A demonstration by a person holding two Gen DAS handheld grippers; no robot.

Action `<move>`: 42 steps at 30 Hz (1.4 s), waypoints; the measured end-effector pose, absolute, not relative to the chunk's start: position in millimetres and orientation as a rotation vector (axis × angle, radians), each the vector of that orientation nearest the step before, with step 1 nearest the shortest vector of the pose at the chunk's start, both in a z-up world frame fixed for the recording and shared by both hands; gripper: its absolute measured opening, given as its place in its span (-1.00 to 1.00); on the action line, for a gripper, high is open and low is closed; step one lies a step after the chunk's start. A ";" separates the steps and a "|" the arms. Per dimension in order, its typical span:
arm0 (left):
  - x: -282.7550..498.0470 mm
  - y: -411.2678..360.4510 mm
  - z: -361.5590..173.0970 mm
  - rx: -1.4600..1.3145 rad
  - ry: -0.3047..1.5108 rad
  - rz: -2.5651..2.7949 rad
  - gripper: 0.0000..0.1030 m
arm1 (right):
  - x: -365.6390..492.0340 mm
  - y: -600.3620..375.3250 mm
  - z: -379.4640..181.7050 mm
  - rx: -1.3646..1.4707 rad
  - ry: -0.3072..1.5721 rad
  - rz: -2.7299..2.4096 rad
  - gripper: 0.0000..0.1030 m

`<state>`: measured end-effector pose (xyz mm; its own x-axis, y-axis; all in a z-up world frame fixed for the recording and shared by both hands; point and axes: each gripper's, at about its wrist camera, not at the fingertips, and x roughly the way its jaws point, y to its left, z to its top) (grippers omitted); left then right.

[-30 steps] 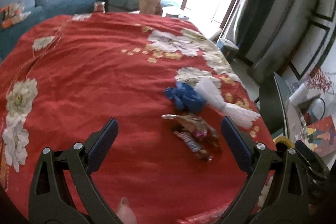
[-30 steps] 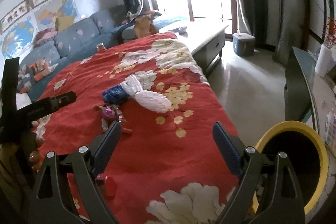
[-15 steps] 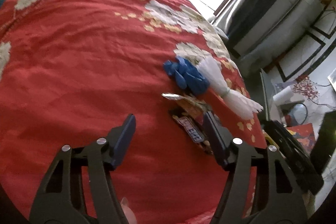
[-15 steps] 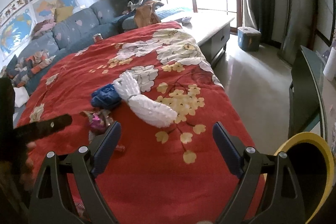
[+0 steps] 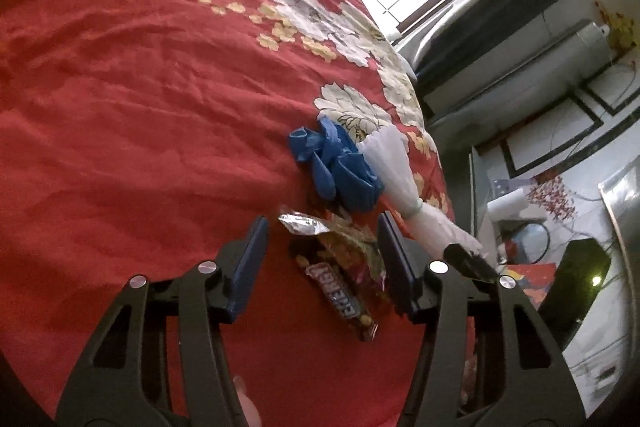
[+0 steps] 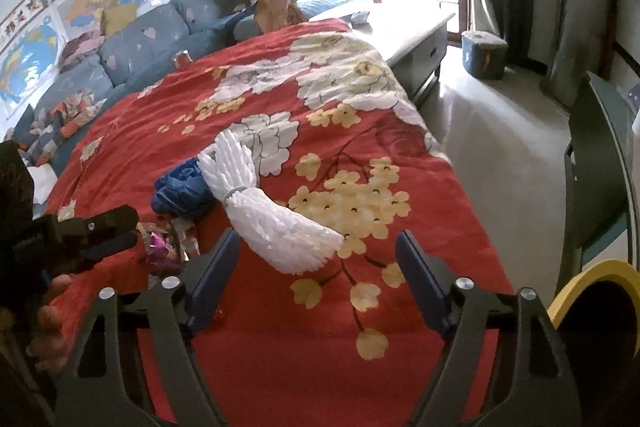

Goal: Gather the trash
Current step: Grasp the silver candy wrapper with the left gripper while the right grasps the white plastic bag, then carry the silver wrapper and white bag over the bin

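Left gripper [image 5: 322, 263], jaws apart and just closing, straddles the candy wrappers [image 5: 340, 267] at lower centre to pinch them; right gripper [image 6: 316, 275], also narrowing yet apart, nears the white foam netting [image 6: 276, 223].

Candy bar wrapper [image 5: 340, 297] on the bedspread [image 5: 140, 107], snack wrappers [image 5: 344, 239] just behind it, gloves [image 5: 340, 167] further behind. Foam netting [image 6: 276, 219] beside gloves, toward the bed's edge. Bin [image 6: 600, 279] on floor past that edge.
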<state>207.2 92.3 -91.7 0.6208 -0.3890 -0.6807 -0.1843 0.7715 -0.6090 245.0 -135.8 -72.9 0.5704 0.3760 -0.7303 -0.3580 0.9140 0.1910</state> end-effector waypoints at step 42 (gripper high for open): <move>171.0 108.4 -57.7 -0.772 0.850 -0.221 -0.68 | 170.2 -162.7 -48.3 0.134 0.802 0.537 -0.88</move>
<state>171.0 108.4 -57.7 0.6562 -0.4665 -0.5931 -0.1186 0.7125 -0.6916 170.2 -162.7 -48.3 0.5702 0.5054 -0.6476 -0.4063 0.8587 0.3124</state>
